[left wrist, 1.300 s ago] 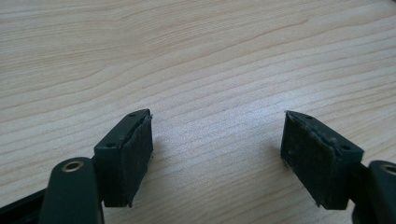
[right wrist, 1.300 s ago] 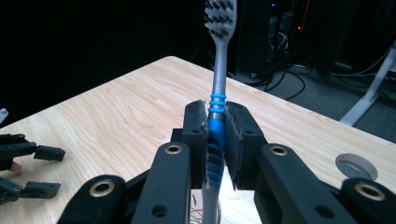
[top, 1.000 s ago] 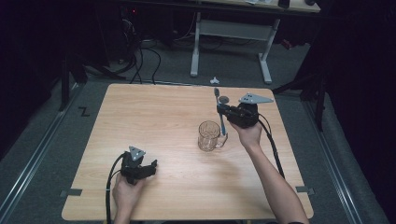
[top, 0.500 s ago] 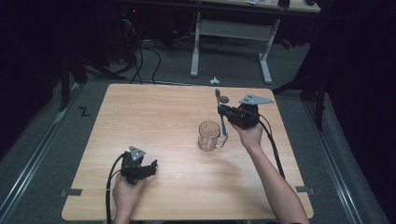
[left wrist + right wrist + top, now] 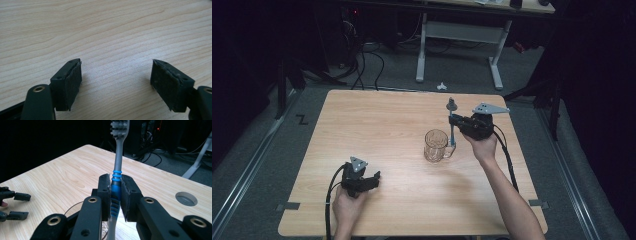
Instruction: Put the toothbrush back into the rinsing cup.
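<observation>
A toothbrush (image 5: 117, 170) is held upright, head up, clamped between the jaws of the right gripper (image 5: 116, 195), just beside a glass mug (image 5: 436, 145) right of the table's (image 5: 377, 125) centre. Whether the mug holds anything cannot be told. Bare wood surrounds it. The left gripper (image 5: 116, 82) is held wide apart, empty, near the front edge.
</observation>
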Action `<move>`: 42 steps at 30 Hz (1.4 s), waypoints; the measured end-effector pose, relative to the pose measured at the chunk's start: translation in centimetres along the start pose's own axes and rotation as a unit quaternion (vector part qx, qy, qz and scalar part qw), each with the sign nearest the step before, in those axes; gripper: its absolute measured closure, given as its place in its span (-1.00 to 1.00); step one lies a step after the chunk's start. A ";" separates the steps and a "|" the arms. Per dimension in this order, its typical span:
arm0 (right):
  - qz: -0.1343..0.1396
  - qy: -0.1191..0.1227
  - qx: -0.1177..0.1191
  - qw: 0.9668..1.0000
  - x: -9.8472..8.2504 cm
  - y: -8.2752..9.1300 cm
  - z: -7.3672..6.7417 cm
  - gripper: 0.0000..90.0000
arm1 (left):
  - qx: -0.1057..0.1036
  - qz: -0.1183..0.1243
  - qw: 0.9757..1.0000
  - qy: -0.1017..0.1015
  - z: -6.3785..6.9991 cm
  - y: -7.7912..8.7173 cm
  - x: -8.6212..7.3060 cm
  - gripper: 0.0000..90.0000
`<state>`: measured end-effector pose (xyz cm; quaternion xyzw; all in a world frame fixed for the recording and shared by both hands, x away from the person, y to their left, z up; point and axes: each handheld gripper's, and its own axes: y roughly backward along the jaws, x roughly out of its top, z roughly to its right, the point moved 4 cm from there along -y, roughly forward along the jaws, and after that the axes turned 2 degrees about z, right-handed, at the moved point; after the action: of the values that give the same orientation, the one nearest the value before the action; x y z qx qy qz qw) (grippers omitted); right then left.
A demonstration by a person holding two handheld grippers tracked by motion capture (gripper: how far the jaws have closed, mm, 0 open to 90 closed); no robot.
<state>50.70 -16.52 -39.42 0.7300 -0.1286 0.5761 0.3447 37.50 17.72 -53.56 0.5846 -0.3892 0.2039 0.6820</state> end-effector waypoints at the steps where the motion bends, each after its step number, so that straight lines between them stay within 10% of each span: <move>1: 0.000 0.000 -0.001 1.000 0.0 0.1 0.0 0.76 | 0.000 0.000 1.000 0.000 0.0 0.0 0.0 -0.43; 42: -0.016 0.014 -0.014 1.000 -2.3 1.6 -0.4 0.76 | 0.000 0.000 1.000 0.000 0.0 0.0 0.0 -0.43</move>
<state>48.79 -17.89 -40.97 0.7188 -0.1202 0.5789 0.3656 37.50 17.72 -53.56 0.5848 -0.3892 0.2038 0.6820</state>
